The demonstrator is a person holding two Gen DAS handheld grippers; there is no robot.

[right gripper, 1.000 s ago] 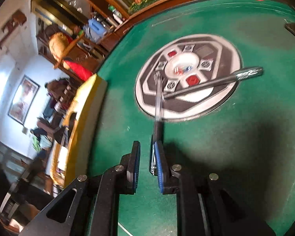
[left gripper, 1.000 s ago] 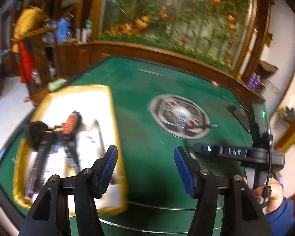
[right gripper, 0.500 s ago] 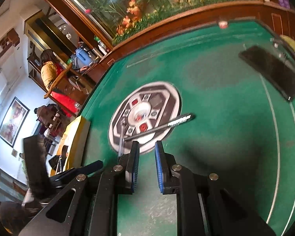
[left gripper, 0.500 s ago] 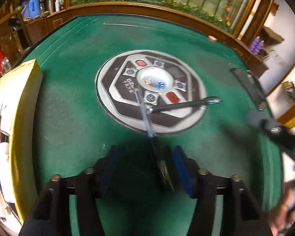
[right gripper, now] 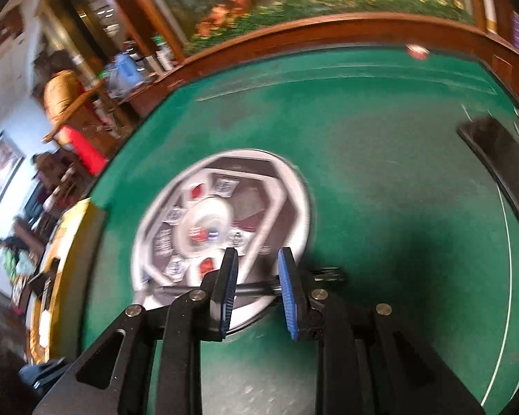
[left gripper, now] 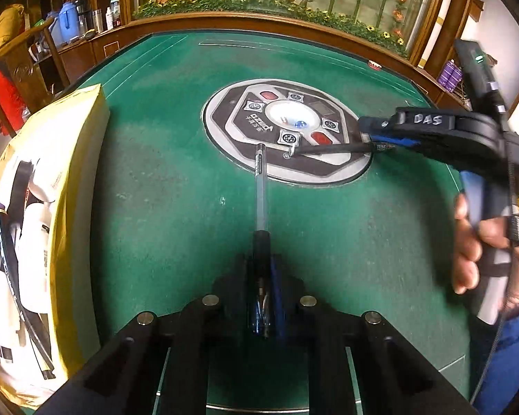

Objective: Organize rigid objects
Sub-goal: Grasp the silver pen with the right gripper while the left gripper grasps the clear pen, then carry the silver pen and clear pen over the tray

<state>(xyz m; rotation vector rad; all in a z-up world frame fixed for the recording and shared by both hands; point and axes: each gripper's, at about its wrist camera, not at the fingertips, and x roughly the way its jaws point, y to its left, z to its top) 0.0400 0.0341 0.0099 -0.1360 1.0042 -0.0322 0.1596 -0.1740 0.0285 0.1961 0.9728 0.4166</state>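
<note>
On the green desk (left gripper: 176,207), left tool (left gripper: 264,297) pinches the clear pen (left gripper: 260,186), light, stiff, slippery, by its dark grip end; right tool (right gripper: 257,287), jaws opening, straddles the black pen (right gripper: 256,288).

"DAS" handwritten in white on the right gripper (left gripper: 370,135) (other print too small to read)

The left tongs (left gripper: 263,297) are black with round silver screws and blue pads. The right tongs (right gripper: 257,287) match, their body marked "DAS" in white, with a green light and thin black cable. A blue sleeve (left gripper: 512,352) covers the wrist.
</note>
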